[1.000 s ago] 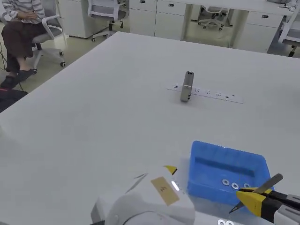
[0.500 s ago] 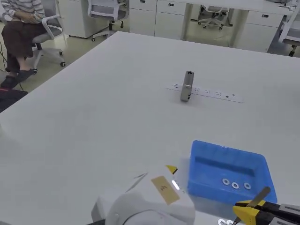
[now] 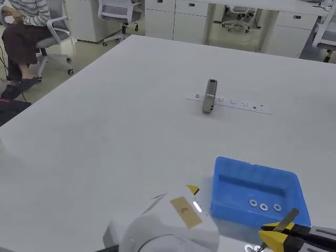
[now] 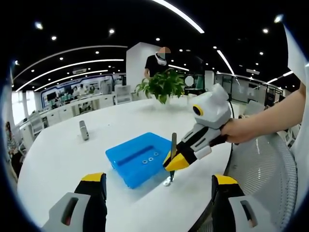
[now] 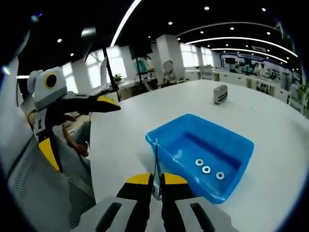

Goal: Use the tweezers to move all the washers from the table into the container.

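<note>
A grey device [image 3: 209, 96] stands on a white power strip [image 3: 239, 105]; a person [image 3: 23, 26] sits far left.

You're at a big white table [image 3: 105, 121] in an open-plan office. Far end: a white power strip [image 3: 239, 105] w/ a small grey box [image 3: 209, 96] upright at it. Beyond the table there are white cabinets [image 3: 173, 21] & office chairs [image 3: 118, 11] on a pale floor [image 3: 89, 50], and a seated person [image 3: 23, 31] off to your left. In the left gripper view, a potted plant [image 4: 163, 86] w/ a standing person [image 4: 157, 65] behind it, plus long ceiling light strips [image 4: 67, 50] & spots [image 4: 111, 31]. In the right gripper view, bright windows [image 5: 108, 59].
</note>
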A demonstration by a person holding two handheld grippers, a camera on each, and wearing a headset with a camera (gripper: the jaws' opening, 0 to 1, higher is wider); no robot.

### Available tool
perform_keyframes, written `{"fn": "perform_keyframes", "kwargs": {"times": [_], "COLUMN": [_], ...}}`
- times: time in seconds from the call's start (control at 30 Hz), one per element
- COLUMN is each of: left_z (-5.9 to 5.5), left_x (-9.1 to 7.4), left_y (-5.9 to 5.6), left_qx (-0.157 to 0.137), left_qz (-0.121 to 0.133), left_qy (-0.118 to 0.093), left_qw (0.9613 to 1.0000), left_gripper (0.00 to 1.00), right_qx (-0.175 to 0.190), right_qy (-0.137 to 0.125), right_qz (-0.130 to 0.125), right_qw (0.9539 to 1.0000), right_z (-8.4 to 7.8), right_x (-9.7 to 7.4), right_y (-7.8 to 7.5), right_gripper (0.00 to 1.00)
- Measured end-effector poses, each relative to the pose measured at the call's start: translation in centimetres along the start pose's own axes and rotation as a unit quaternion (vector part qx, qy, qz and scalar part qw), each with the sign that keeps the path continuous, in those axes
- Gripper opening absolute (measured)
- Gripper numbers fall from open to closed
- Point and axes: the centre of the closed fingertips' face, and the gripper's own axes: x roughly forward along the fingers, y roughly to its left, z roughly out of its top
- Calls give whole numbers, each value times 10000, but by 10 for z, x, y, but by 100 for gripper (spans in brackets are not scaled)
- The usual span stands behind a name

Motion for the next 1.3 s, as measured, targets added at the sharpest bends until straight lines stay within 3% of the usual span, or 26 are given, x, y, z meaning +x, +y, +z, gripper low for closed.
{"fn": "perform_keyframes", "kwargs": {"times": [0.1,0.53,1.3], "left_z": [0,1,0], "left_x": [0,0,1], "left_y": [0,-1,-3], "left_qx": [-3,-30,0], "left_qz": [-3,-28,-68], "left_qy": [2,-29,10], "left_qw": [10000,10000,10000], "left_gripper": [91,92,91], "right_qx": [-220,131,385], "right_qy": [17,-95,-590], "right_qz": [-36,-152,-73], "right_qw": [9998,9998,9975], "right_z": [-1,1,29], "right_x": [-1,-6,-14], "right_y": [3,-2,-1], "right_gripper": [3,3,3]}}
